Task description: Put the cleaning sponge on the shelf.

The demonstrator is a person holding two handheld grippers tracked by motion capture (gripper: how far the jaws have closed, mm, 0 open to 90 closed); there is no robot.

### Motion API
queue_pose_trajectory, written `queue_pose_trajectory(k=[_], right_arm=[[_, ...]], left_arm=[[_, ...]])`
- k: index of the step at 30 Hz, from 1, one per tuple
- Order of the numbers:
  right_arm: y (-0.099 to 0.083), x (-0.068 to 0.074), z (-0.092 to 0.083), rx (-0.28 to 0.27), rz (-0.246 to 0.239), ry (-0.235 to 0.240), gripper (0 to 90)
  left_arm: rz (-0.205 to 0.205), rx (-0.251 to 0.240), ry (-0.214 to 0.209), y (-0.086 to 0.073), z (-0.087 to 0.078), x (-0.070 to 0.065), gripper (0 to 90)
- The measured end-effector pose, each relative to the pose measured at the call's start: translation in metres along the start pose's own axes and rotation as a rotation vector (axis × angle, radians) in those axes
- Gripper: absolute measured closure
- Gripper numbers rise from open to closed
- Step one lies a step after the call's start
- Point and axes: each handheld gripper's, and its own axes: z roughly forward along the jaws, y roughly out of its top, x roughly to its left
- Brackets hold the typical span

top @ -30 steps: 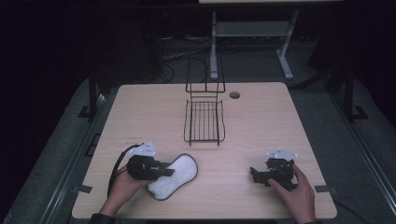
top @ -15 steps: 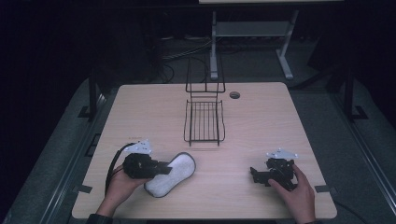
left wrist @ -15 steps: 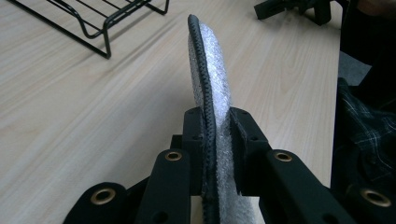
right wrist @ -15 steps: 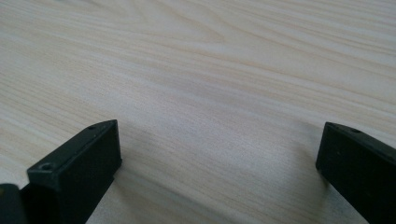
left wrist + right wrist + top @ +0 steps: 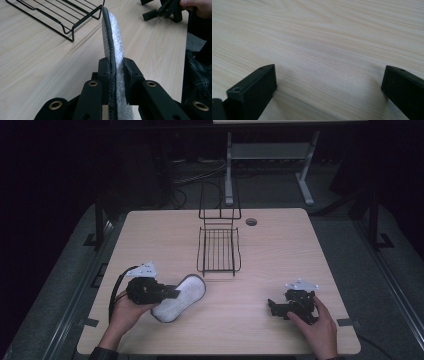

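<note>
My notes: table [image 5: 280, 260] pale wood-grain laminate, smooth, matt. Wire rack [image 5: 218, 249] thin black coated metal, slight sheen. Slipper insole [image 5: 113, 37] has fuzzy white fleece face, black woven edge binding. Left gripper [image 5: 116, 75] jaws matt black plastic, brass-coloured rivets.

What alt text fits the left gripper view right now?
The left gripper has just closed edge-on onto a grey slipper with black trim, above the wooden table. A black wire rack sits behind.

The right gripper [image 5: 329, 82] has its two black jaws spread wide apart over the bare, pale wooden table [image 5: 324, 37].
</note>
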Motion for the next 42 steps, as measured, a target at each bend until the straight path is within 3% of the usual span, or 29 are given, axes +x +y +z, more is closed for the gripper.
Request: queue_pose_trajectory(k=[14, 42], right_arm=[[0.0, 0.0, 0.0, -0.001, -0.001, 0.0, 0.0], [0.0, 0.0, 0.0, 0.001, 0.002, 0.0, 0.0]], left_arm=[[0.006, -0.036, 0.025, 0.023, -0.002, 0.011, 77.0], [0.002, -0.074, 0.027, 0.07, 0.019, 0.037, 77.0]])
